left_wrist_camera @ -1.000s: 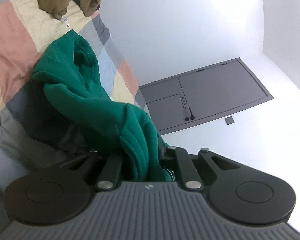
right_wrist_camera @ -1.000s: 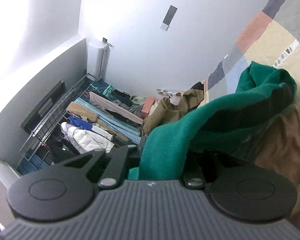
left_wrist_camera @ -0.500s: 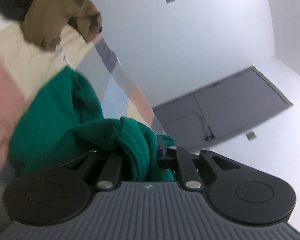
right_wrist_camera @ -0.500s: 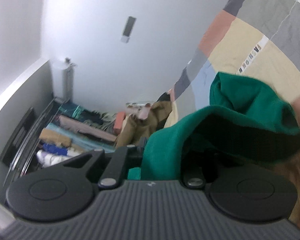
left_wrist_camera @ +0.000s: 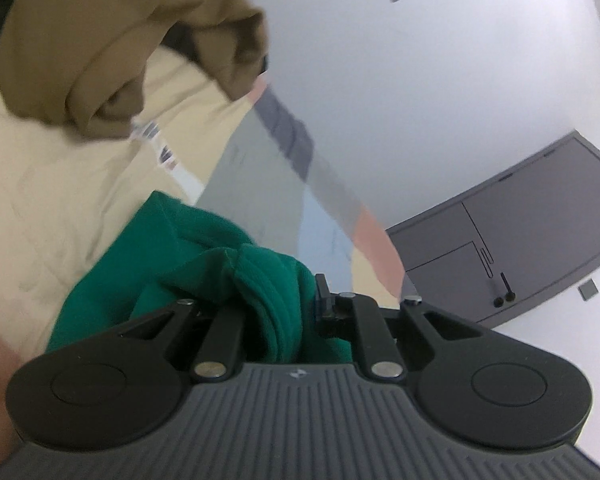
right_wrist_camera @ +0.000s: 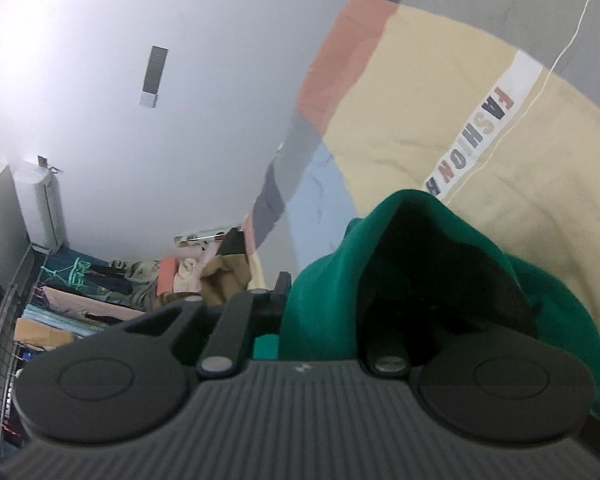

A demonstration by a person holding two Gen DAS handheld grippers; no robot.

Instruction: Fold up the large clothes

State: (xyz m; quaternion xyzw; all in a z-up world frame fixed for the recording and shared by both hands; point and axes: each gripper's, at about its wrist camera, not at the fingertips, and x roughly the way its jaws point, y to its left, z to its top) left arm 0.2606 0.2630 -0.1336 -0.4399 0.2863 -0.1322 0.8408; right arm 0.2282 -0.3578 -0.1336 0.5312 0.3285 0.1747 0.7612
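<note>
Green garment point(left_wrist_camera: 204, 276), a thick sweatshirt-like fabric, bunched and held at two places above a patchwork quilt point(left_wrist_camera: 60, 184). Left wrist view: a gathered fold of the garment passes between the fingers of the left gripper point(left_wrist_camera: 284, 320), whose jaws are clamped on the cloth; the remaining fabric trails away to the left over a cream patch of the quilt. Right wrist view: the same garment point(right_wrist_camera: 440, 280) arches up into a hood-like hollow, dark inside, with one edge running down between the fingers of the right gripper point(right_wrist_camera: 320, 320); these jaws are likewise closed on the fabric, and cloth drapes over the gripper's right side.

The quilt carries the garment and is pieced from cream, salmon, pale blue and grey blocks. A white strip with the printed word FASHION point(right_wrist_camera: 476, 140) lies on the cream patch just beyond the garment. Toward the quilt's far edge a brown garment point(left_wrist_camera: 112, 40) is heaped, well apart from the green one.

Beyond the quilt's edge: a white wall, a grey door point(left_wrist_camera: 540, 232) in the left wrist view, and a wire rack of folded clothes point(right_wrist_camera: 60, 312) in the right wrist view, lower left.
</note>
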